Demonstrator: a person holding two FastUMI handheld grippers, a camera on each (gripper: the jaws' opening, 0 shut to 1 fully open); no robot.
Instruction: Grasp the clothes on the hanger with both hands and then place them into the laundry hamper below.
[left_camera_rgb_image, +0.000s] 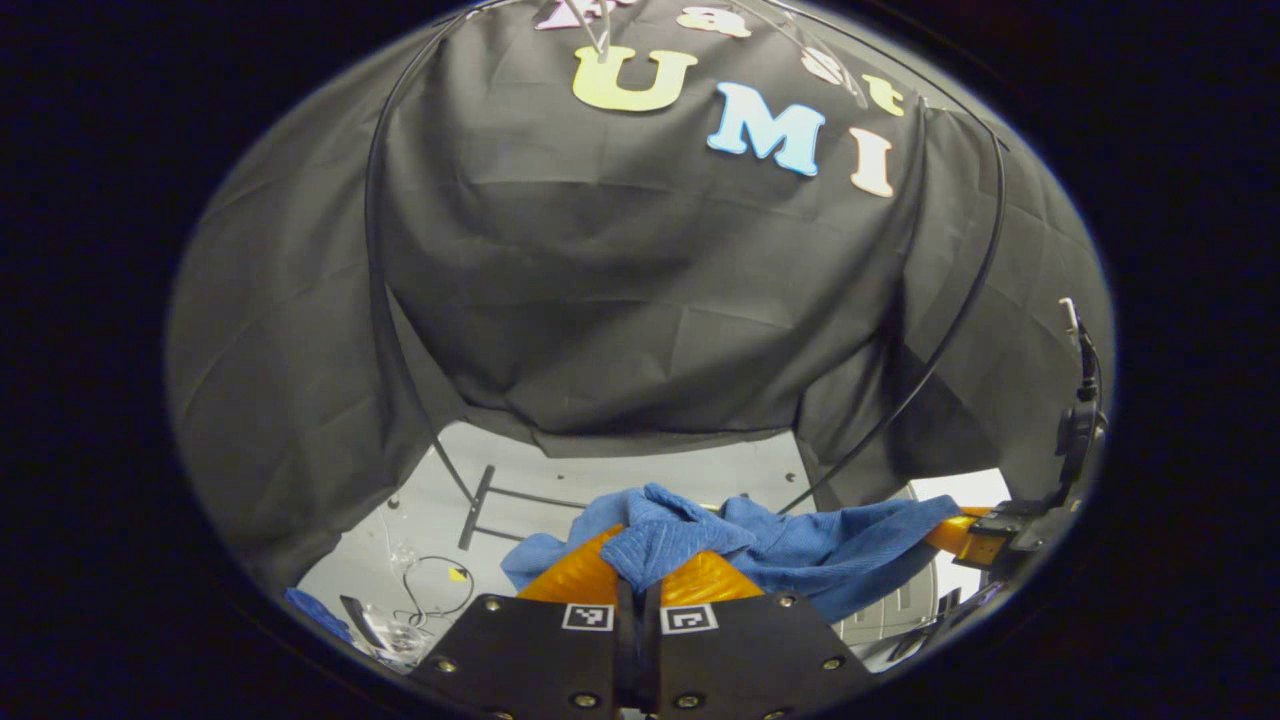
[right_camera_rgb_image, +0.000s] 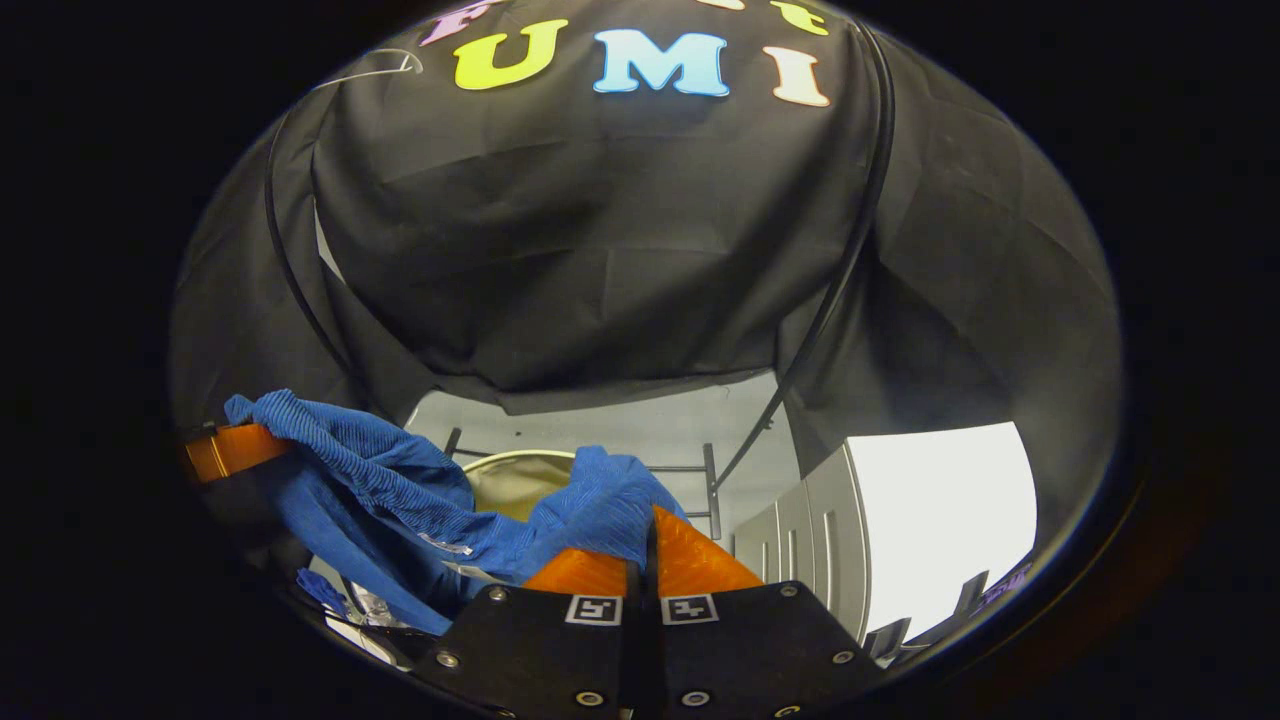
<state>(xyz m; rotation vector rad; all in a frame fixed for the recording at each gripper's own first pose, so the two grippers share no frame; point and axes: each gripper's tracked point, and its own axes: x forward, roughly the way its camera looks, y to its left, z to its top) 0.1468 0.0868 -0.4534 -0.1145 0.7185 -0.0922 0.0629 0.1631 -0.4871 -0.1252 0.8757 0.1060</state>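
Pinching a fold of the blue garment (left_camera_rgb_image: 690, 545), the left gripper (left_camera_rgb_image: 640, 585) has its fingers pressed together on the cloth in the left gripper view. From there the garment stretches rightward to the right gripper (left_camera_rgb_image: 965, 538), which grips its far end. In the right gripper view the right gripper (right_camera_rgb_image: 648, 560) is likewise clamped, fingers together on a bunched fold of the garment (right_camera_rgb_image: 400, 480), which sags leftward to the left gripper (right_camera_rgb_image: 225, 450). Laundry hamper (right_camera_rgb_image: 515, 475) sits below and behind the hanging cloth, its pale rim open. Black rack tubing (left_camera_rgb_image: 385, 330) arcs overhead; grey floor (left_camera_rgb_image: 620, 470) beyond.
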